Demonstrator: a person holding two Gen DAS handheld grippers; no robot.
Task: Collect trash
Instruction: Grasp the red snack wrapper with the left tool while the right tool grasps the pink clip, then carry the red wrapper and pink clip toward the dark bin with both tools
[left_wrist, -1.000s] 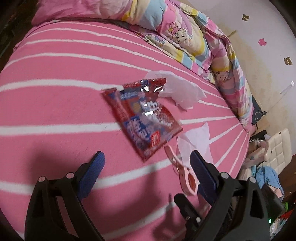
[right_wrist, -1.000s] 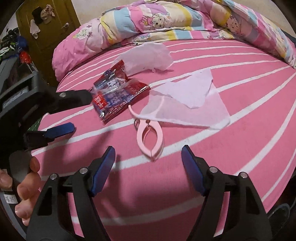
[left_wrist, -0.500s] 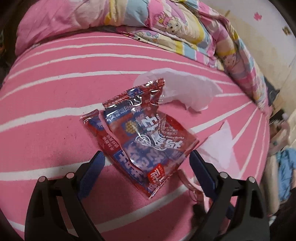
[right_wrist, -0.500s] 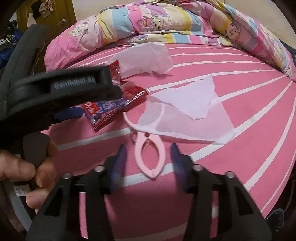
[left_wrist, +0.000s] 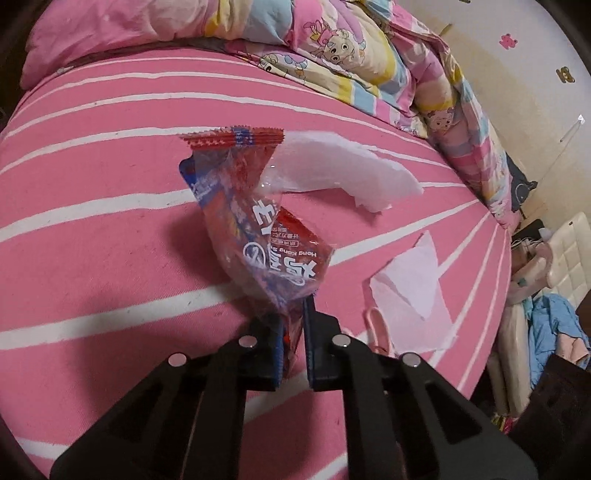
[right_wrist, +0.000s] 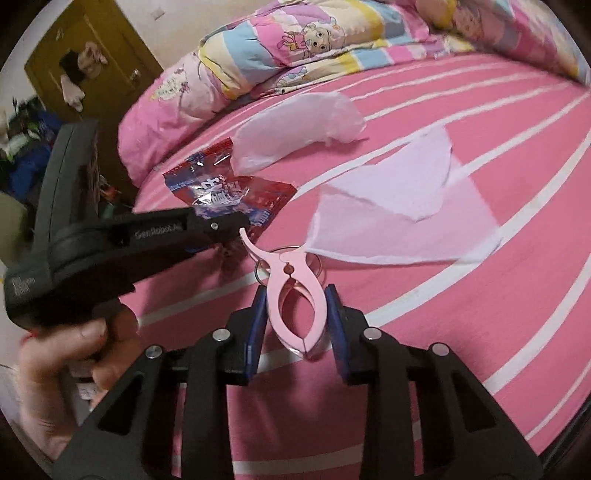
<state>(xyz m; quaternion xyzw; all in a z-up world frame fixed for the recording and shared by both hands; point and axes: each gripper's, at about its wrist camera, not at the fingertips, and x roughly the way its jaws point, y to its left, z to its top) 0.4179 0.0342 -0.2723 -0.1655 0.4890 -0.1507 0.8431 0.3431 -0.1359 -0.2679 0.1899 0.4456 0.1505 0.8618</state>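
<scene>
Left wrist view: left tongs (left_wrist: 293, 332), apart 0.5 s ago, now clamped on wrapper (left_wrist: 258, 236), lifting off bed (left_wrist: 92, 221). Right tongs (right_wrist: 295, 325) now pinch clip (right_wrist: 293, 291) beside wrapper. 2 tissues remain.

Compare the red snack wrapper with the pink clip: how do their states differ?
The snack wrapper is crinkled film, pinched in the left gripper; the pink clip is rigid plastic, between the right gripper fingers, contact unclear. Both are over the pink striped bedsheet.
</scene>
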